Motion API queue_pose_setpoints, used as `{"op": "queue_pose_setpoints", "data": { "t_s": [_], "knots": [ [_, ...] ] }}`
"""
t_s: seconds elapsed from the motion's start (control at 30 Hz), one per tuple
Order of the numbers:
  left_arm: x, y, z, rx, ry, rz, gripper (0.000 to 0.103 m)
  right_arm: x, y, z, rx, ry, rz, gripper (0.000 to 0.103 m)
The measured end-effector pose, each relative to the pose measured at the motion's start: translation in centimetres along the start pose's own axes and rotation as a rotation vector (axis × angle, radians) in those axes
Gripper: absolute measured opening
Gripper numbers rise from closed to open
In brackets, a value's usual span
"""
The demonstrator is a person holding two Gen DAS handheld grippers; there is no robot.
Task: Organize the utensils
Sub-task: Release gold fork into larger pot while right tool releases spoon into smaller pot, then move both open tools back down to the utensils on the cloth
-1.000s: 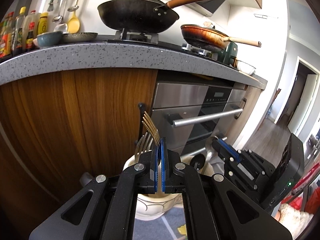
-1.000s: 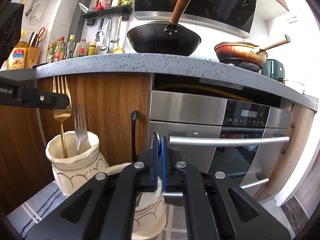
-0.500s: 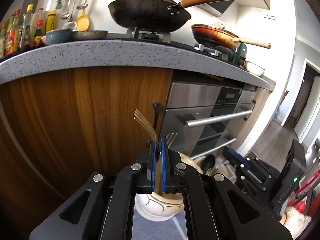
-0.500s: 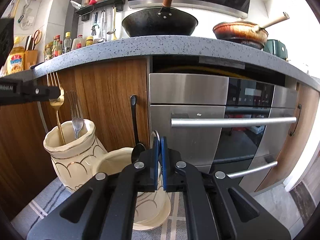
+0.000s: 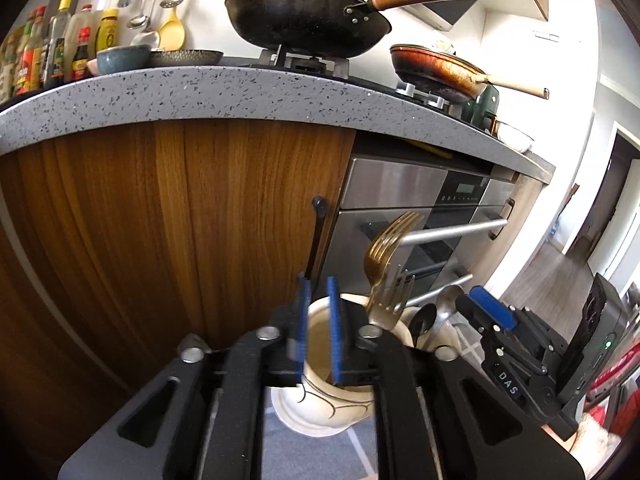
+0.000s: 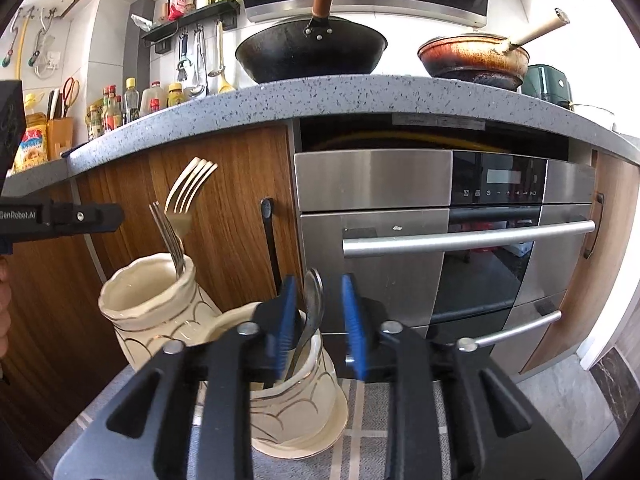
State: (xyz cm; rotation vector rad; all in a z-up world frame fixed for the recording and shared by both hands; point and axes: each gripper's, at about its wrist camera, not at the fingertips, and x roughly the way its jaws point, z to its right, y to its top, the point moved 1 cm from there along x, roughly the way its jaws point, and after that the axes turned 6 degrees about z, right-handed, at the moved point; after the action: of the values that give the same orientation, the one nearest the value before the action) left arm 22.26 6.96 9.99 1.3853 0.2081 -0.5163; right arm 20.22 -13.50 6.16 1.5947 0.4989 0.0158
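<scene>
My left gripper point(image 5: 318, 328) is open and empty, just above the cream ceramic jar point(image 5: 320, 404). A gold fork point(image 5: 386, 252) and a silver fork point(image 5: 394, 296) lean in that jar, tines up. The same jar point(image 6: 148, 312) shows at the left of the right wrist view with the gold fork point(image 6: 190, 194) and the silver fork point(image 6: 168, 236). My right gripper point(image 6: 316, 324) is open around a silver spoon point(image 6: 312, 316) that stands in a second cream jar point(image 6: 296, 404), beside a black ladle handle point(image 6: 270, 240). The left gripper's finger point(image 6: 80, 216) reaches in at the far left.
Both jars stand on a grey striped mat point(image 6: 380, 452) on the floor. Behind them are wooden cabinet doors point(image 5: 160, 240) and a steel oven point(image 6: 460, 240). The speckled countertop point(image 6: 320, 96) above carries a black wok, a frying pan and bottles. The right gripper point(image 5: 504, 340) shows at the right of the left view.
My left gripper opened and let go of the gold fork, which now leans in the jar. My right gripper opened and released the silver spoon into the second jar.
</scene>
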Motion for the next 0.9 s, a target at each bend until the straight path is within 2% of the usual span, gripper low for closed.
{"op": "queue_pose_setpoints", "data": {
  "t_s": [0.07,0.13,0.17,0.23,0.27,0.33,0.57,0.7,0.77,0.9],
  "knots": [
    [-0.5,0.0,0.2,0.010,0.006,0.014,0.023,-0.4,0.3,0.1,0.007,-0.001,0.000,0.035],
    [-0.9,-0.1,0.5,0.021,0.008,0.017,0.027,-1.1,0.5,0.3,0.023,0.005,-0.002,0.052],
    [-1.2,-0.3,0.7,0.030,0.012,0.021,0.030,-1.4,0.5,0.5,0.030,0.009,-0.004,0.056],
    [-1.7,-0.5,0.9,0.045,0.024,0.029,0.044,-2.2,0.4,0.7,0.046,0.025,-0.013,0.066],
    [-2.0,-0.6,1.0,0.050,0.032,0.034,0.056,-2.7,0.3,0.8,0.049,0.026,-0.021,0.068],
    [-2.7,-1.2,1.1,0.059,0.043,0.051,0.063,-3.5,0.1,0.9,0.053,0.032,-0.034,0.076],
    [-4.8,-3.6,1.5,0.098,0.069,0.049,0.076,-6.1,-1.3,0.5,0.048,0.045,-0.105,0.086],
    [-6.2,-5.9,1.4,0.106,0.082,0.044,0.084,-7.0,-2.7,0.0,0.057,0.042,-0.175,0.090],
    [-6.8,-7.5,1.2,0.098,0.086,0.033,0.089,-7.3,-3.6,-0.3,0.069,0.043,-0.210,0.093],
    [-7.8,-11.6,0.6,0.088,0.120,0.009,0.090,-8.0,-6.2,-1.5,0.058,0.044,-0.303,0.094]
  ]
}}
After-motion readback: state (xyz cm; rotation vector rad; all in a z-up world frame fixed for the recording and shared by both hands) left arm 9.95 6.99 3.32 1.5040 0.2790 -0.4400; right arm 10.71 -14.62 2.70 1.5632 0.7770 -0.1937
